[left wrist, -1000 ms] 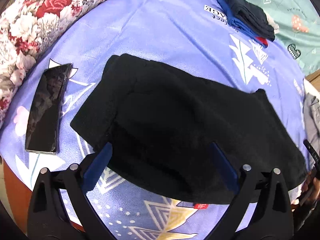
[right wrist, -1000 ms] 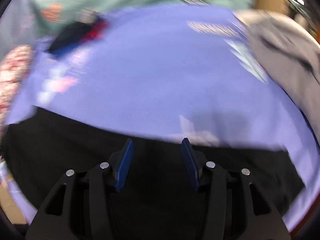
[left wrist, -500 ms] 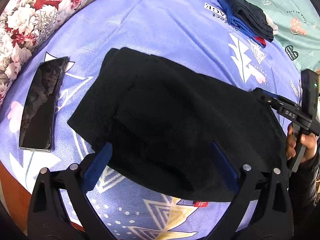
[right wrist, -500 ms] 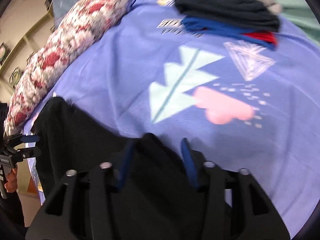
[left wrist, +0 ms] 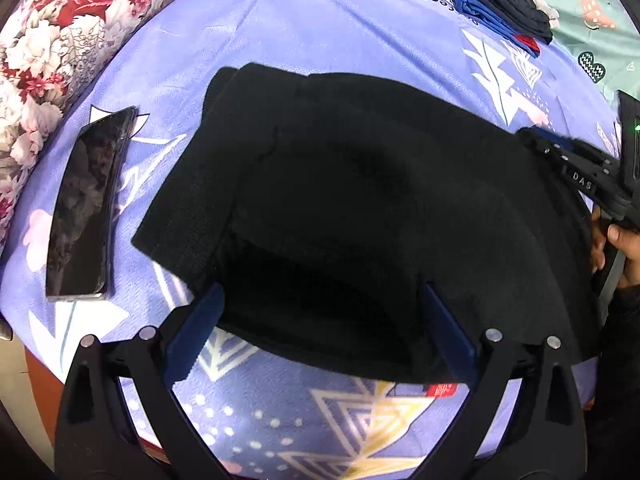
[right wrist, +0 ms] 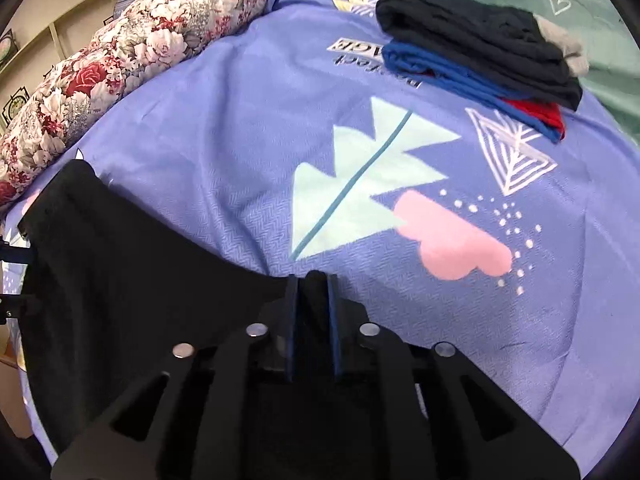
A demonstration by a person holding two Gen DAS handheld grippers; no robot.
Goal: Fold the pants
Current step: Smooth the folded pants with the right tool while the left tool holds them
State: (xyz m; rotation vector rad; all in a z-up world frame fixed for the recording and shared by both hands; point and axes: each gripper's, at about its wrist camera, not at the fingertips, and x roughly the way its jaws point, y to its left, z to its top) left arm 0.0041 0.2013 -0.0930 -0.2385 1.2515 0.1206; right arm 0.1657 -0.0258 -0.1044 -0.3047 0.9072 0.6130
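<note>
Black pants lie folded on a purple patterned bedsheet. My left gripper hangs open and wide over their near edge, one blue finger on each side of the dark cloth and neither pressing it. At the right of the left wrist view a hand holds my right gripper against the pants' far right corner. The right wrist view shows that gripper shut on a raised pinch of the black pants, with fabric filling the narrow gap between the pads.
A dark phone lies on the sheet left of the pants. A stack of folded black, blue and red clothes sits at the far side. A floral quilt borders the left, and teal bedding lies behind.
The right gripper swung across the bed to the pants' far right corner and its jaws narrowed onto the cloth. The left gripper has barely moved.
</note>
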